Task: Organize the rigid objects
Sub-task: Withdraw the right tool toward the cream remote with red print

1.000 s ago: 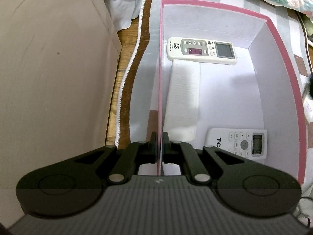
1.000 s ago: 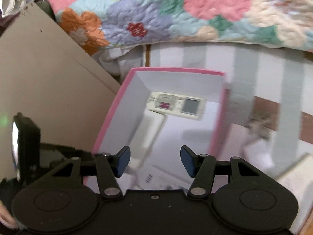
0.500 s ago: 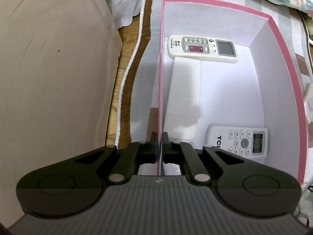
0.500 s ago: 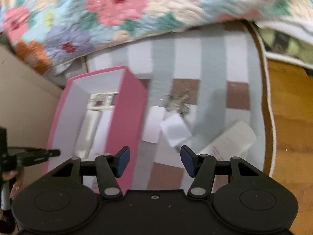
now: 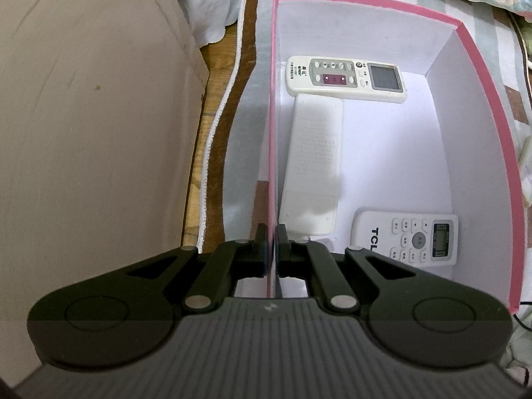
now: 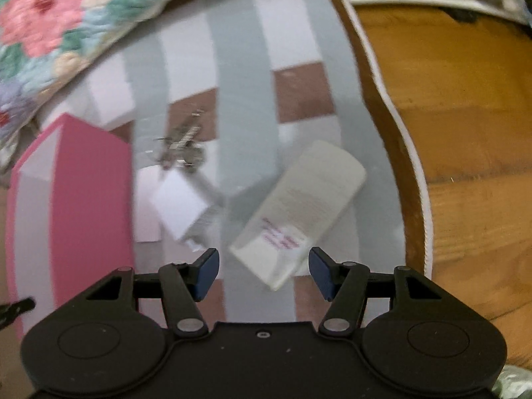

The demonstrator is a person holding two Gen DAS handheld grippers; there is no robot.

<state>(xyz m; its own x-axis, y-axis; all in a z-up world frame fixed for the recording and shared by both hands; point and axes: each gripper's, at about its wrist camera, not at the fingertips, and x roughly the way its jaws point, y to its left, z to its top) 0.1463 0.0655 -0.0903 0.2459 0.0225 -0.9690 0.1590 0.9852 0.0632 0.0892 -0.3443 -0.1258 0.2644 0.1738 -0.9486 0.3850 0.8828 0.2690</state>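
Three white plastic remotes (image 5: 312, 163) lie in the pink-rimmed white cardboard box (image 5: 492, 106), whose wall the left gripper (image 5: 272, 242) pinches between closed fingers, probably steadying it. Open-fingered, the right gripper (image 6: 264, 274) hovers over a face-down white remote (image 6: 299, 212) on the striped bedsheet (image 6: 242, 66), likely next.

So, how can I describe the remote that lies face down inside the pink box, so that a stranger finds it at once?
Look into the pink cardboard box with white inside, whose left wall the left gripper pinches. Three white plastic remotes lie on its floor. The face-down remote runs lengthwise along that wall and shows only a plain back with fine print, no buttons or screen.
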